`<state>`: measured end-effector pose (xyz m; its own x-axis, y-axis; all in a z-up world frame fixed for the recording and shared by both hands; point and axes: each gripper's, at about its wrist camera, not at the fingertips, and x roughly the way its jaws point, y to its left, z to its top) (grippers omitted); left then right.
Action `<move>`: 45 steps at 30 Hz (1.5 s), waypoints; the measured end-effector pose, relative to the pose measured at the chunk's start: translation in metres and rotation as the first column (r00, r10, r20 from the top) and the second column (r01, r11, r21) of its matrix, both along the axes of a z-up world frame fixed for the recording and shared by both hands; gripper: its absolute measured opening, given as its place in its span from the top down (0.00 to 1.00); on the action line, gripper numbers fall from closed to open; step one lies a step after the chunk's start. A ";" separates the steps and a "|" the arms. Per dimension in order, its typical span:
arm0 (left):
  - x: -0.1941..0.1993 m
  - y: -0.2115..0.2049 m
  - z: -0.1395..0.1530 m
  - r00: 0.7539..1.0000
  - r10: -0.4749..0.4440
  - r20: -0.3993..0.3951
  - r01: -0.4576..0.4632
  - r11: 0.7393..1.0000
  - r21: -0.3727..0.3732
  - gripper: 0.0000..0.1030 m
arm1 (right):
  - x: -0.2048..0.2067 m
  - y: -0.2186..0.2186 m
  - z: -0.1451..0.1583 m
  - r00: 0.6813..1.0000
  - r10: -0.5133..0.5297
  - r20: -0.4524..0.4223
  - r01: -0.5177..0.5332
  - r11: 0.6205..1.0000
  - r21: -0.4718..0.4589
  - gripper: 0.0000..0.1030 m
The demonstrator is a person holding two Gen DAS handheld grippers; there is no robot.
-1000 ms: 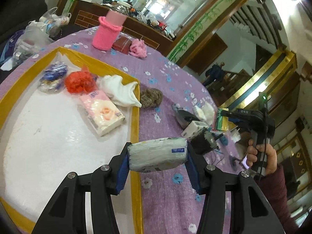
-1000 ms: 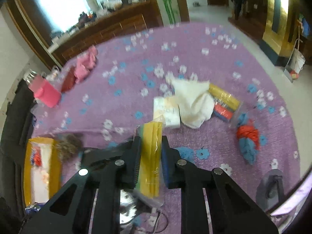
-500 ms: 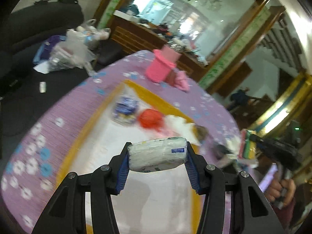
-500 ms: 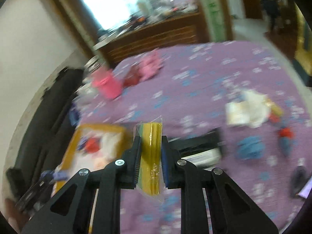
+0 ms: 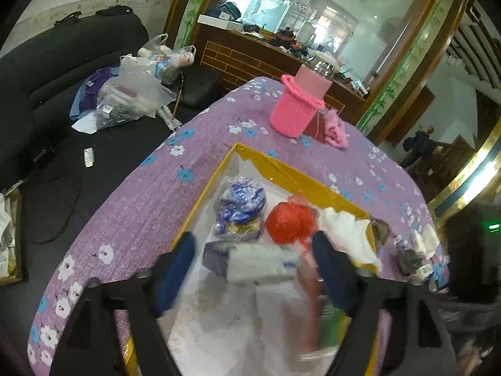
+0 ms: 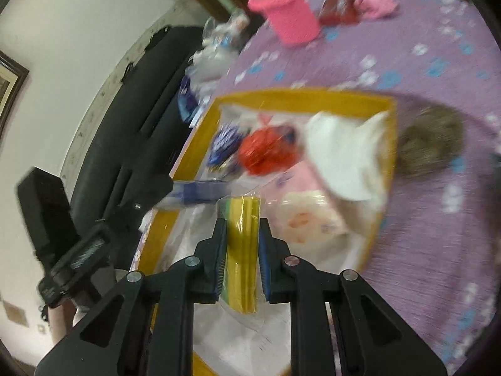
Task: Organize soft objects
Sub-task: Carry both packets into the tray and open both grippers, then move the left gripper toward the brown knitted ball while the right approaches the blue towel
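Note:
A yellow-rimmed tray [image 5: 281,169] with a white liner lies on the purple flowered tablecloth. My left gripper [image 5: 256,266] hovers over it with its jaws opening. The white tissue pack [image 5: 250,260] with a blue end sits between the fingers, clear of both pads. My right gripper [image 6: 242,228] is shut on a yellow-green sponge pack [image 6: 242,244] in clear wrap, above the tray's [image 6: 297,97] near part. In the tray lie a blue-white bag [image 5: 241,206], a red mesh ball [image 5: 289,222], a white cloth [image 5: 344,232] and a pink tissue pack [image 6: 307,206].
A brown fuzzy ball [image 6: 429,144] rests on the cloth just outside the tray's right rim. A pink knitted cup [image 5: 297,106], a dark red wallet and a pink cloth stand at the table's far edge. A black sofa [image 5: 62,72] with plastic bags lies beyond the left edge.
Both grippers swung over the tray. The left jaws spread and the white tissue pack came off the pads. The right gripper carried the sponge pack from the loose items to above the tray.

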<state>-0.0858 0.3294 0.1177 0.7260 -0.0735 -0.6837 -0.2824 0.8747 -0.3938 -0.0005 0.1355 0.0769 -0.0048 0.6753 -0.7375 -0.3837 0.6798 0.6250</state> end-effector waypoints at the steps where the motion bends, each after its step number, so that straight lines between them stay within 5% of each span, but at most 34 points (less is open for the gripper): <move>1: 0.001 0.000 0.001 1.000 -0.006 0.010 0.006 1.000 -0.010 0.20 | 0.002 0.007 -0.009 1.000 0.009 -0.014 -0.009 1.000 -0.003 0.83; 3: 0.004 0.003 0.000 1.000 -0.014 0.017 0.014 1.000 -0.013 0.20 | 0.002 0.011 -0.014 1.000 -0.016 0.013 0.017 0.999 -0.041 0.82; 7: -0.009 0.004 0.011 0.999 -0.014 0.037 0.013 1.000 0.008 0.20 | 0.000 0.008 -0.006 0.996 -0.008 0.089 0.013 0.998 -0.058 0.63; 13: -0.037 -0.008 0.032 0.992 -0.019 0.128 0.021 1.000 -0.008 0.17 | -0.004 -0.038 0.035 0.976 -0.082 0.204 0.093 0.995 -0.045 0.61; 22: -0.035 -0.099 0.044 0.962 -0.224 0.155 0.224 0.974 0.017 0.16 | -0.024 -0.150 0.073 0.912 -0.243 0.331 0.286 0.954 -0.087 0.51; 32: -0.019 -0.193 0.041 0.922 -0.381 0.065 0.375 0.923 0.079 0.16 | -0.025 -0.287 0.067 0.834 -0.413 0.366 0.481 0.869 -0.116 0.52; 45: 0.029 -0.250 0.019 0.918 -0.393 -0.042 0.396 0.913 0.098 0.16 | 0.016 -0.348 0.062 0.716 -0.473 0.513 0.614 0.776 -0.142 0.52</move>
